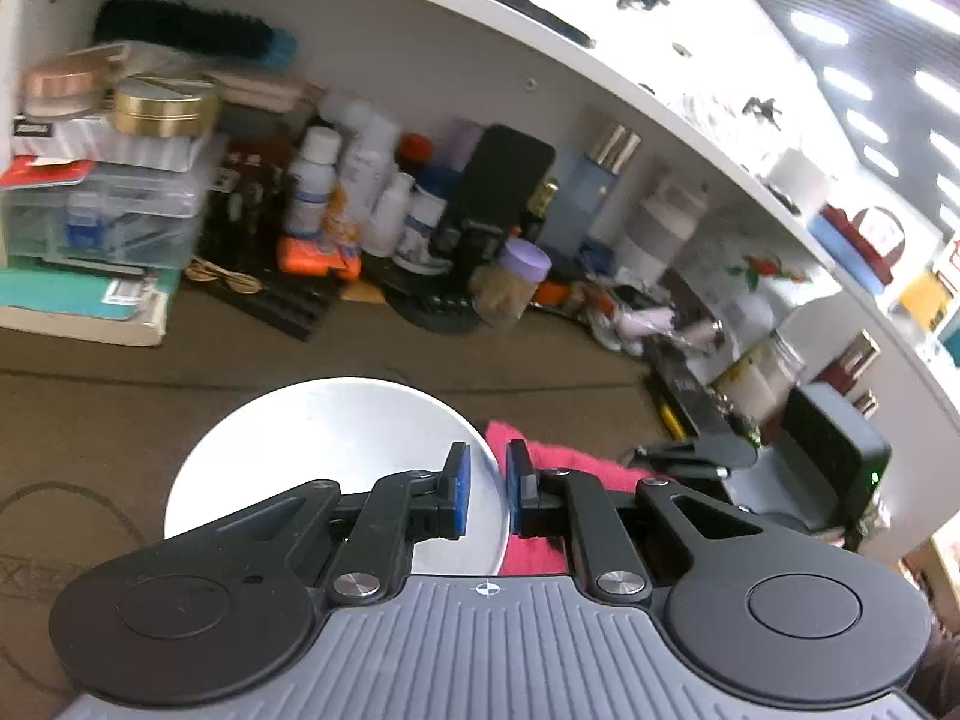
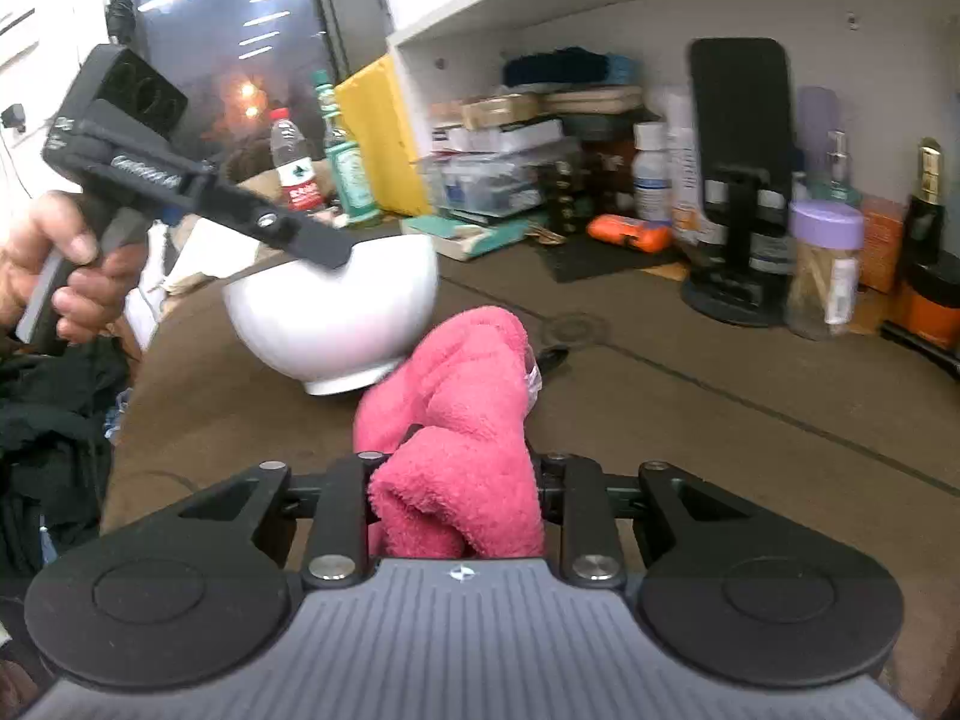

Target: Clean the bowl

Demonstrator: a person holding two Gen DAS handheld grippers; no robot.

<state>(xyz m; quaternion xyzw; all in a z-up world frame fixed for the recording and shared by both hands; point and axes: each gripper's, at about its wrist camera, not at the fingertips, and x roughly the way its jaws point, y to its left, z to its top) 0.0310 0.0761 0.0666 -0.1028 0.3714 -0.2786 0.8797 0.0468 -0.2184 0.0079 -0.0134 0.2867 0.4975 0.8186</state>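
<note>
A big white shelf (image 1: 456, 42) stands at the back of a brown table (image 2: 660, 408). Under the shelf there are lots of things: clear plastic boxes (image 1: 114, 204), white bottles (image 1: 336, 180), a black phone on a stand (image 2: 738, 168) and a jar with a purple lid (image 2: 825, 264).

The white bowl (image 2: 336, 324) is on the table, near its left edge in the right wrist view. It tips to one side and rests on its small foot. The left gripper (image 1: 486, 492) pinches the rim of the bowl. One blue pad (image 1: 459, 492) sits inside the bowl and the other pad is outside, with the thin rim between them. In the right wrist view a hand (image 2: 60, 276) holds this gripper, and its black finger (image 2: 312, 246) reaches over the bowl's edge.

The pink cloth (image 2: 456, 432) is fluffy and all bunched up. The right gripper (image 2: 456, 498) squeezes it between its two fingers, so the fingers are close together around the cloth. The cloth sticks out in front, and its far end is just beside the bottom of the bowl, to the right of it
</note>
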